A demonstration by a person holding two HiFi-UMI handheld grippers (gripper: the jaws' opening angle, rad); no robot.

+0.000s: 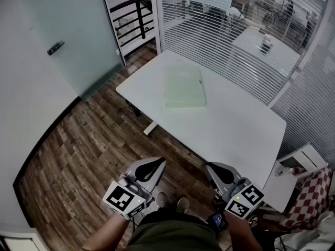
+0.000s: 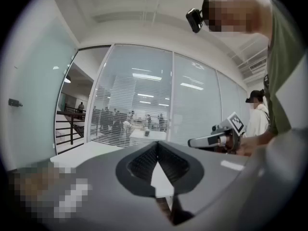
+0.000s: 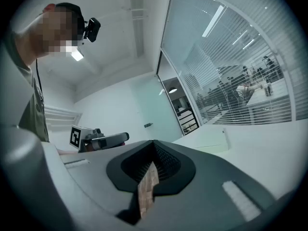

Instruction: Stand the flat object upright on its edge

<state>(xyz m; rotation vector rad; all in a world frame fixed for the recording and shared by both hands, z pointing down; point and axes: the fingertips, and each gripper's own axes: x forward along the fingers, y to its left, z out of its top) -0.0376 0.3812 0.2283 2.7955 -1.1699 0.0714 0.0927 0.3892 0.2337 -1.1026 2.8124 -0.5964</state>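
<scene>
Left hand-held gripper [image 1: 156, 164]: clenched, empty, near, off the tabletop [image 1: 230, 124].
Flat object [image 1: 185, 88]: pale green, lies flat, far left of tabletop; probably light, stiff, smooth; take a long edge and tip it up.
Right hand-held gripper [image 1: 212, 168]: clenched, empty, near.
Unclear: object's thickness and material; folder or book, cannot tell.
</scene>
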